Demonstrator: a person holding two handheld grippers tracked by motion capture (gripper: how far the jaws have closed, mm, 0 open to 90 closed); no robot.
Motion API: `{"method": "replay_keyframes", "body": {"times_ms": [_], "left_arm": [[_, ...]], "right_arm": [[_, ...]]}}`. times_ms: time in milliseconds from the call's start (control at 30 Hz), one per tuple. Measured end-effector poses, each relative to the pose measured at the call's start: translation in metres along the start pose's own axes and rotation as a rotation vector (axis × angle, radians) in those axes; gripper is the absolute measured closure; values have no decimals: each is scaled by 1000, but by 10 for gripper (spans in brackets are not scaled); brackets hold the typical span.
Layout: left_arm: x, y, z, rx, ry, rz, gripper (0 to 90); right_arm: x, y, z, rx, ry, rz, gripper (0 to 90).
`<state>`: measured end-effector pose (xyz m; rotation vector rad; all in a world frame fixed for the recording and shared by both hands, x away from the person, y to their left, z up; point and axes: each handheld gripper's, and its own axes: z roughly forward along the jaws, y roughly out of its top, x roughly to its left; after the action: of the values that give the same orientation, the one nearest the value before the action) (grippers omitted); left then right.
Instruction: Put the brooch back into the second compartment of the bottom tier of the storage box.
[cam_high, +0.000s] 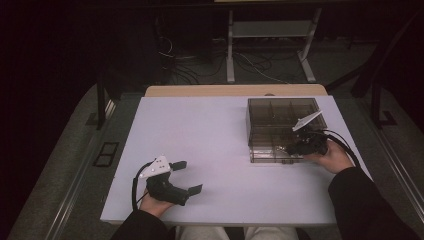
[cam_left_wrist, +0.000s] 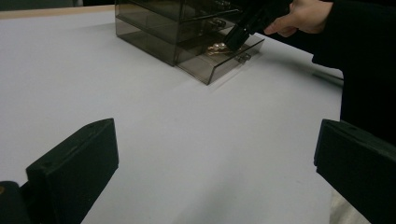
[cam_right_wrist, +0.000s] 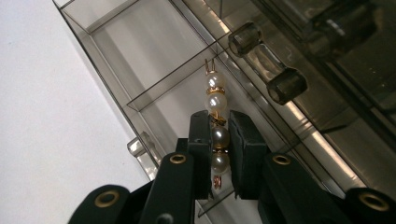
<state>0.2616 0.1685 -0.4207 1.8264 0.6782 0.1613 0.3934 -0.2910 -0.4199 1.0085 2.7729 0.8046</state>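
- Tightly, the right gripper (cam_right_wrist: 218, 140) pinches a pearl hairpin (cam_right_wrist: 216, 116) between its jaws (gold spacers sit between the pearls).
- It holds the pin over the open bottom drawer (cam_high: 270, 154) of the smoky organizer box (cam_high: 280, 112).
- Well apart from that box, the left gripper (cam_high: 189, 176) rests on the white table (cam_high: 210, 135), jaws spread wide, holding nothing.

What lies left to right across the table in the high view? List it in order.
Left gripper, open, near the front edge → bare white table → smoked clear drawer box with its lowest drawer pulled out → right gripper, over that drawer.
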Motion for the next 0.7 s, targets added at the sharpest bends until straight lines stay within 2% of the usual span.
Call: {"method": "replay_keyframes", "body": {"times_ms": [333, 700], "left_arm": [[0, 0, 0, 0, 0, -1, 0], [0, 0, 0, -1, -2, 0, 0]], "right_arm": [[1, -1, 6, 5, 6, -1, 791], [2, -2, 3, 7, 1, 7, 750]]}}
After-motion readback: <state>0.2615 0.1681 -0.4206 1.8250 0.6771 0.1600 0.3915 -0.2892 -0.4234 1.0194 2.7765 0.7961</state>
